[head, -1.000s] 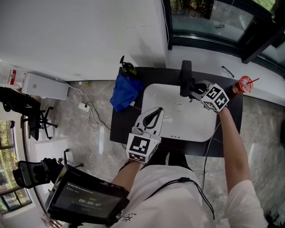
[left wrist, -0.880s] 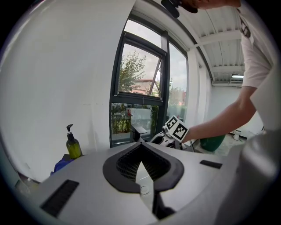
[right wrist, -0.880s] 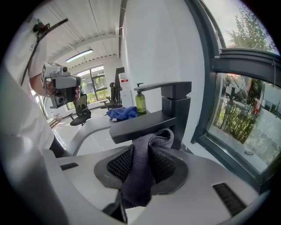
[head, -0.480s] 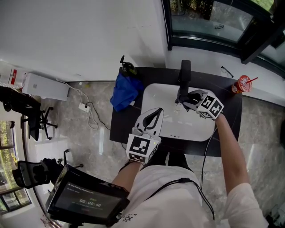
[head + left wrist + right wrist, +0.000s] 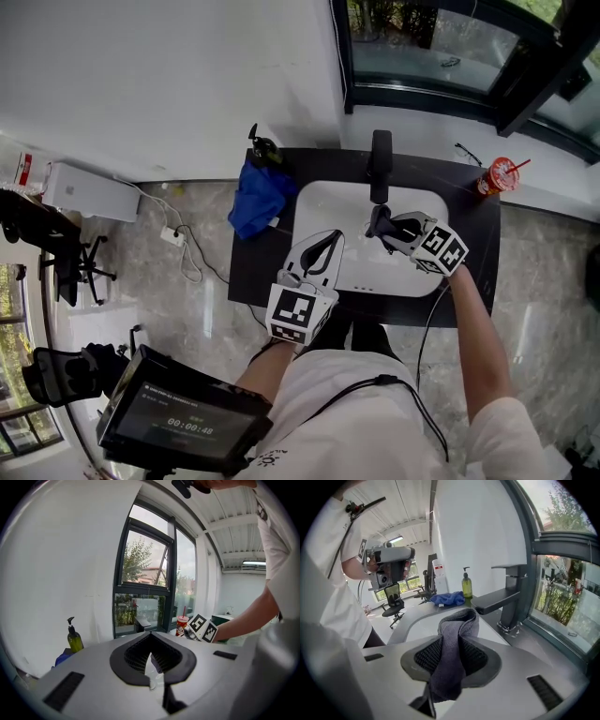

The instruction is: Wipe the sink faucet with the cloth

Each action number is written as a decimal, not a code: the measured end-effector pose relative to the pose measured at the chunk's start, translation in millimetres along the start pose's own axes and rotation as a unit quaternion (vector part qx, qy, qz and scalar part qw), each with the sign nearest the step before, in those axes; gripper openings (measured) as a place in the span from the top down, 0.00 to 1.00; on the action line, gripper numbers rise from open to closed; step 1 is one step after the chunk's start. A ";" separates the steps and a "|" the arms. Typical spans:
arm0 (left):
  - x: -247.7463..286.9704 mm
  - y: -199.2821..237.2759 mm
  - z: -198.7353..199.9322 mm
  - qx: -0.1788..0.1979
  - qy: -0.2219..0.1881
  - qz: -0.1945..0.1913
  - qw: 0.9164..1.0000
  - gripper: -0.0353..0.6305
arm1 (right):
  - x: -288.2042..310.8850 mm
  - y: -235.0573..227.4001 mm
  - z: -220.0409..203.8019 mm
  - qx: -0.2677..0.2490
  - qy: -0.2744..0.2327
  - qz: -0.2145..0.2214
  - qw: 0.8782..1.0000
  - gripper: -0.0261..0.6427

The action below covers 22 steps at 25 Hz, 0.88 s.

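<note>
Looking for text, the only thing I can actually read is the timer on the screen [image 5: 187, 424] at bottom left — 00:00:48. The print on the one red cup [image 5: 495, 175] with its straw is too small. Count-wise: one black faucet [image 5: 380, 164], one white sink [image 5: 323, 211] set in a black counter [image 5: 251, 267], one green pump bottle [image 5: 467, 587], and one crumpled blue cloth [image 5: 255, 202] at the counter's left end. The right gripper [image 5: 382, 227] is pinching a grey cloth [image 5: 452, 663] that folds up over its jaw tips, over the basin just in front of the spout — not touching it. The left gripper [image 5: 330, 237] sits over the sink's near-left edge, jaw tips pressed together on nothing. Two office chairs [image 5: 56, 246] stand on the floor off to the left.
</note>
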<state>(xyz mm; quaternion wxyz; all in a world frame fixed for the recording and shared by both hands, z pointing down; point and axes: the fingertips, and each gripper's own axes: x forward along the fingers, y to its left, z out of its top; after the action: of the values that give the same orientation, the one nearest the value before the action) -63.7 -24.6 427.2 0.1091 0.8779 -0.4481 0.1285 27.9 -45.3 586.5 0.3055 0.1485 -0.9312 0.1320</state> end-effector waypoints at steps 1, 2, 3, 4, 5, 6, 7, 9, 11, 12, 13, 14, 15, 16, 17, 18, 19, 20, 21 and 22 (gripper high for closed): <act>-0.7 -0.9 0.9 0.002 -0.001 -0.003 1.000 0.96 | -5.0 2.0 3.5 0.004 -0.009 -0.009 1.000 0.79; -1.2 -2.0 0.7 0.005 -0.002 -0.007 1.000 0.96 | -9.6 4.0 6.6 0.007 -0.017 -0.017 1.000 0.79; -1.5 -3.3 0.6 0.007 -0.002 -0.011 1.000 0.96 | -13.9 6.4 8.7 0.007 -0.022 -0.024 0.999 0.79; -1.6 -4.7 1.5 0.009 -0.004 -0.014 1.000 0.96 | -18.1 9.3 10.0 0.006 -0.026 -0.031 0.999 0.79; -1.5 -6.5 3.4 0.010 -0.007 -0.017 1.000 0.96 | -22.8 12.5 10.8 0.002 -0.027 -0.037 0.999 0.79; -1.6 -8.4 6.0 0.012 -0.010 -0.019 1.000 0.96 | -28.4 15.9 12.3 -0.002 -0.029 -0.045 0.999 0.79; -2.0 -10.2 9.4 0.014 -0.014 -0.022 1.000 0.96 | -35.0 19.0 14.9 -0.005 -0.033 -0.056 0.998 0.79; -3.2 -13.3 17.8 0.017 -0.022 -0.027 0.999 0.96 | -50.8 24.6 23.3 -0.012 -0.046 -0.086 0.995 0.79; -5.0 -15.1 27.2 0.020 -0.033 -0.032 0.999 0.96 | -67.9 29.9 31.1 -0.019 -0.056 -0.118 0.991 0.79; -6.3 -15.3 32.1 0.022 -0.038 -0.034 0.998 0.96 | -77.1 32.4 35.6 -0.020 -0.062 -0.133 0.989 0.79; -8.0 -15.3 37.1 0.025 -0.044 -0.036 0.998 0.96 | -87.1 34.9 42.2 -0.017 -0.072 -0.148 0.986 0.79; -9.8 -15.3 42.2 0.028 -0.049 -0.037 0.998 0.96 | -98.2 37.0 50.7 -0.012 -0.087 -0.164 0.983 0.79; -11.9 -15.4 47.2 0.031 -0.055 -0.039 0.997 0.96 | -110.1 38.5 58.9 -0.005 -0.105 -0.180 0.978 0.79; -14.3 -15.6 52.1 0.034 -0.062 -0.040 0.997 0.96 | -122.4 39.6 66.3 0.005 -0.126 -0.197 0.972 0.79; -17.3 -15.7 57.0 0.036 -0.069 -0.041 0.996 0.96 | -134.4 41.2 73.3 0.016 -0.148 -0.211 0.966 0.79; -20.9 -15.5 61.5 0.038 -0.076 -0.041 0.996 0.96 | -145.6 43.5 80.1 0.028 -0.171 -0.224 0.959 0.79; -24.7 -15.0 65.4 0.040 -0.082 -0.042 0.995 0.96 | -156.0 46.7 86.6 0.038 -0.191 -0.235 0.952 0.79; -28.4 -14.4 68.6 0.042 -0.087 -0.042 0.994 0.96 | -165.7 50.8 92.8 0.045 -0.209 -0.245 0.946 0.79; -31.8 -14.0 71.0 0.044 -0.090 -0.044 0.994 0.96 | -174.5 56.0 98.6 0.048 -0.224 -0.253 0.940 0.79; -34.9 -13.5 72.4 0.046 -0.091 -0.046 0.994 0.96 | -181.9 62.2 103.5 0.047 -0.234 -0.261 0.935 0.79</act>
<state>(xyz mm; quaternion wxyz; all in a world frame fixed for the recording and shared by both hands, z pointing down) -63.1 -12.6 346.6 0.0331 0.9097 -0.4090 0.0631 90.8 12.8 385.7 0.0952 0.4272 -0.8976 0.0531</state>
